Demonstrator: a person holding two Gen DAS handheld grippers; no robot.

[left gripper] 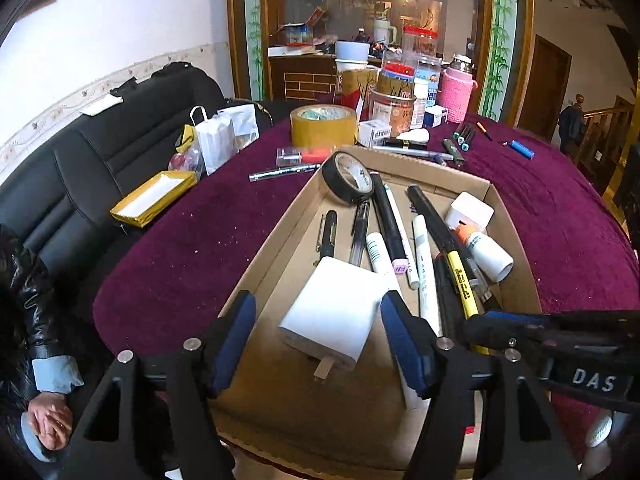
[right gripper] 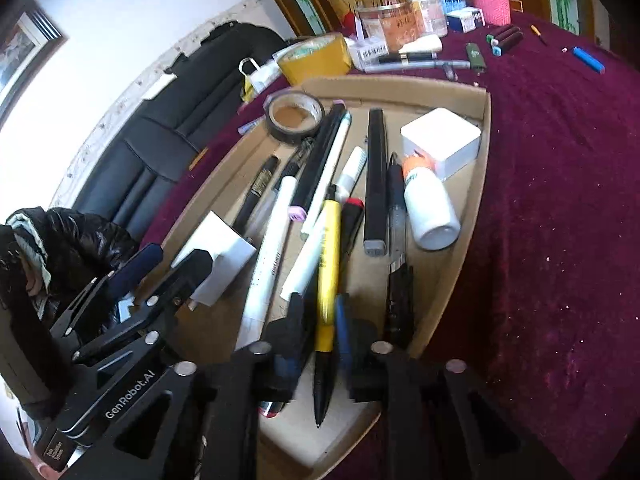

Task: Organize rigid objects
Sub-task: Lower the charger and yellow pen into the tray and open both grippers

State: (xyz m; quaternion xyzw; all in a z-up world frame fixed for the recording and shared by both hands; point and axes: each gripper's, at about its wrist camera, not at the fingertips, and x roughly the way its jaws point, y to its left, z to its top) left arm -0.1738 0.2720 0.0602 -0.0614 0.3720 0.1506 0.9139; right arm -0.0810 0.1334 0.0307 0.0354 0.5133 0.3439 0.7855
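the right claw (right gripper: 320,344) sits clenched on the yellow pen (right gripper: 327,268), gripping low on the barrel near its black tip, just above the box (right gripper: 486,128); the pen looks light, stiff and smooth, so it could slide or swivel between the pads; a hold nearer mid-barrel would likely steady it; the left claw (left gripper: 316,344) is released, its pads either side of the big charger (left gripper: 334,312) but apart from it; that charger lies in the near end of the box, boxy and hard, with flat sides that should take a squeeze well; inside the box i count two white chargers, one black tape (left gripper: 348,176), one glue bottle (left gripper: 486,250), and roughly ten pens or markers, overlapping too much for an exact count; on the table (left gripper: 192,240) sit one tan tape (left gripper: 323,125) and several more pens.
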